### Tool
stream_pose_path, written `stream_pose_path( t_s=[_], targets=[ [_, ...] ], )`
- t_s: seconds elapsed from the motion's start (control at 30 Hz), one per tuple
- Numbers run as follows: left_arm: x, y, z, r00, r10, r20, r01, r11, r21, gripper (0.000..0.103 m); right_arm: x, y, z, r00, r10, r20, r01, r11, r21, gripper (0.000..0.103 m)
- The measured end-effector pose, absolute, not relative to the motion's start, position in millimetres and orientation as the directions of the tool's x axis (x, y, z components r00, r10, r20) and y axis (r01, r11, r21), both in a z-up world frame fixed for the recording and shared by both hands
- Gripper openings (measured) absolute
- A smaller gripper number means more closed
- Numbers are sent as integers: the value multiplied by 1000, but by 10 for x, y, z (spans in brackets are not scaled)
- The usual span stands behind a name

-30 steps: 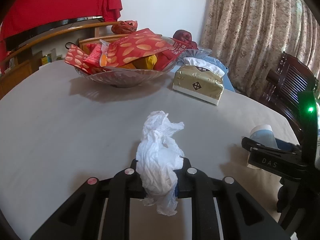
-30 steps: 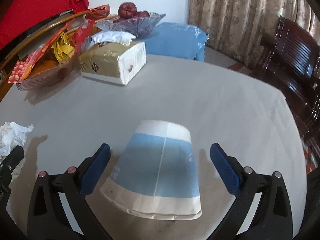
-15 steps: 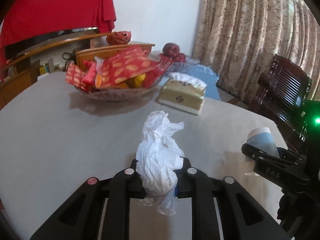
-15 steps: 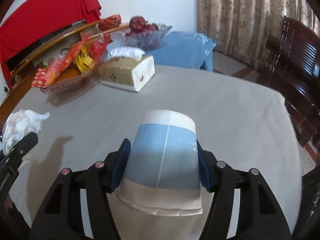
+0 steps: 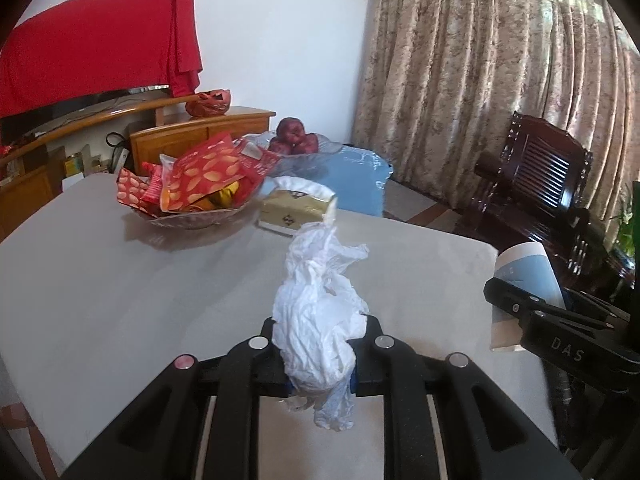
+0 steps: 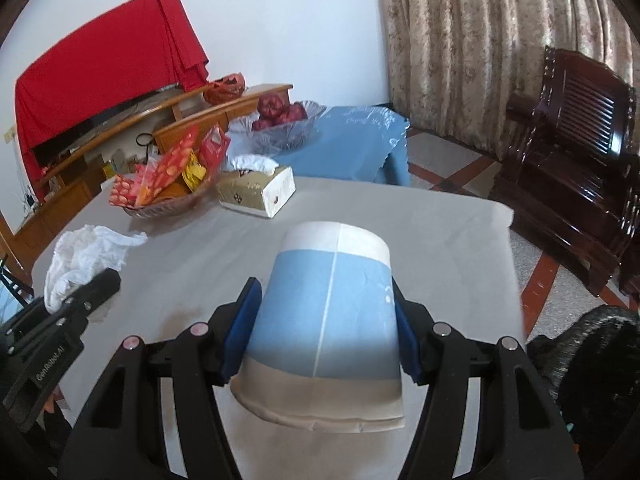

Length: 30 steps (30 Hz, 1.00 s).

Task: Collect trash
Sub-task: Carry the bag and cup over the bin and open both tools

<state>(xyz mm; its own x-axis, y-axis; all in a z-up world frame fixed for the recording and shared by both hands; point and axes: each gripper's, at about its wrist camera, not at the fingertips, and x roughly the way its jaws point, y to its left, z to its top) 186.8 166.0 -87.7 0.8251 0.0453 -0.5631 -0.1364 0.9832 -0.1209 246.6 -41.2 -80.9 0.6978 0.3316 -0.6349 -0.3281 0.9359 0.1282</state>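
While up off the gray table (image 6: 460,232), squeezing the upside-down paper cup (image 6: 326,320) tight in the right claw (image 6: 326,336), wide mouth nearest, and pinching the crumpled white tissue (image 5: 316,328) in the left claw (image 5: 320,360), side by side, no bin seen

Left claw (image 5: 320,354) pads behind tissue (image 5: 316,320)

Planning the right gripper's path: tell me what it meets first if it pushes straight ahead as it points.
Probably the tissue box. The right gripper, shut on the paper cup, points across bare table toward it; depth is unclear, so it might pass just right of the box.
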Motion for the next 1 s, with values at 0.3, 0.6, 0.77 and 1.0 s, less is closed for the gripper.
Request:
stream_pose_path(
  t_s=[0.3, 0.6, 0.77, 1.0],
  targets=[
    [1590, 1207, -531, 856, -16, -517, -56, 991, -124, 18, 2044, -872, -428, 749, 319, -581, -311, 943, 118, 59],
    [1341, 712, -235, 882, -93, -463, 42, 992, -119, 18, 1579, -1406, -136, 797, 288, -532, -282, 955, 94, 59],
    [1241, 393, -146, 883, -145, -446, 106, 988, -113, 18, 1410, -1715, -63, 816, 256, -518, -246, 965, 90, 59],
    [1214, -13, -128, 864, -225, -450, 193, 974, -115, 18, 1247, -2165, -24, 841, 185, -509, -172, 982, 73, 59]
  ],
)
